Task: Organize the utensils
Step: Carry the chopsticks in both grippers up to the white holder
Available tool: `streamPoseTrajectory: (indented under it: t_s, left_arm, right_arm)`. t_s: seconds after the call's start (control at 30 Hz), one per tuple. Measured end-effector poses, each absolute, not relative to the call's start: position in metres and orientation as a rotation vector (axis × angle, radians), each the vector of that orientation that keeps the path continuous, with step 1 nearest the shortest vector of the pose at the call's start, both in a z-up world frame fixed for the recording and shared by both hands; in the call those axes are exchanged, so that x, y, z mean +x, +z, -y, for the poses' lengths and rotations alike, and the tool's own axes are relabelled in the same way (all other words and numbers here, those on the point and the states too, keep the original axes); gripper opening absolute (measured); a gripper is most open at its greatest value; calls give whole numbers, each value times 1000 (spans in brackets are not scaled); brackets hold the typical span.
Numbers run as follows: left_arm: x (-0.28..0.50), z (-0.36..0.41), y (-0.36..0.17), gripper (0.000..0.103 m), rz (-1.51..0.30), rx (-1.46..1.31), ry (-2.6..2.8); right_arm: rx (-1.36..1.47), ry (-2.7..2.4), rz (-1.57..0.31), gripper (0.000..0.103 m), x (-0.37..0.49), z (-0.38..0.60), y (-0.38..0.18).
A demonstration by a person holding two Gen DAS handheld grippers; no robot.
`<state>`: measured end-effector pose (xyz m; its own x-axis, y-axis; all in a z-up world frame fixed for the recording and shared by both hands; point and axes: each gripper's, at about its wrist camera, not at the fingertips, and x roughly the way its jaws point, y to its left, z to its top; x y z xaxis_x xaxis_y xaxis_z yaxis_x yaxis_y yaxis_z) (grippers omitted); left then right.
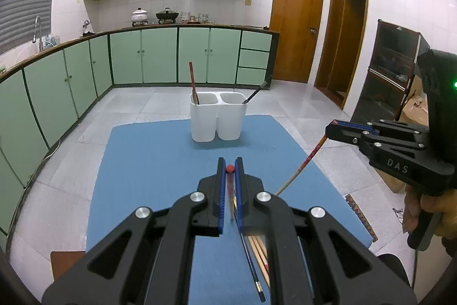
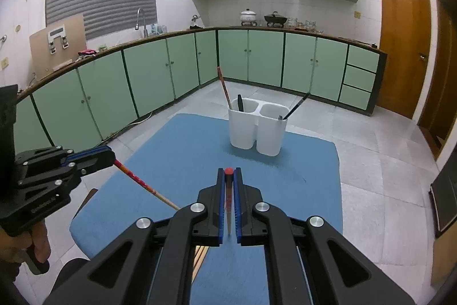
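A white two-compartment utensil holder (image 1: 218, 116) (image 2: 256, 129) stands at the far end of the blue mat (image 1: 160, 162) (image 2: 182, 150). A red chopstick leans in its left cup, a black one in its right cup. My left gripper (image 1: 230, 169) is shut on a red-topped chopstick (image 1: 230, 190), held above the mat. My right gripper (image 2: 228, 172) is shut on another red-topped chopstick (image 2: 228, 199). Each gripper shows in the other's view, the right one (image 1: 332, 127) and the left one (image 2: 110, 155), with its chopstick slanting down. Several loose chopsticks (image 1: 258, 253) lie on the mat's near edge.
Green kitchen cabinets (image 1: 160, 56) line the far and left walls. Wooden doors (image 1: 297, 19) are at the right. A dark cabinet (image 1: 391, 70) stands on the floor at the right. Grey tiled floor surrounds the mat.
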<state>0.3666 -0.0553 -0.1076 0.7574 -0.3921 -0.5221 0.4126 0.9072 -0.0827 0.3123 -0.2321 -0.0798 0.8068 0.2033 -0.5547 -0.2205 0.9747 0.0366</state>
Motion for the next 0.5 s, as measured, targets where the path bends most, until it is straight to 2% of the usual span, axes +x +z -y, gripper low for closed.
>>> streamPoseTrajectory:
  t_s: [0.5]
  left_arm:
    - [401, 53, -73, 5, -533, 59, -432]
  right_arm:
    - [-65, 250, -561, 6, 348, 233, -25]
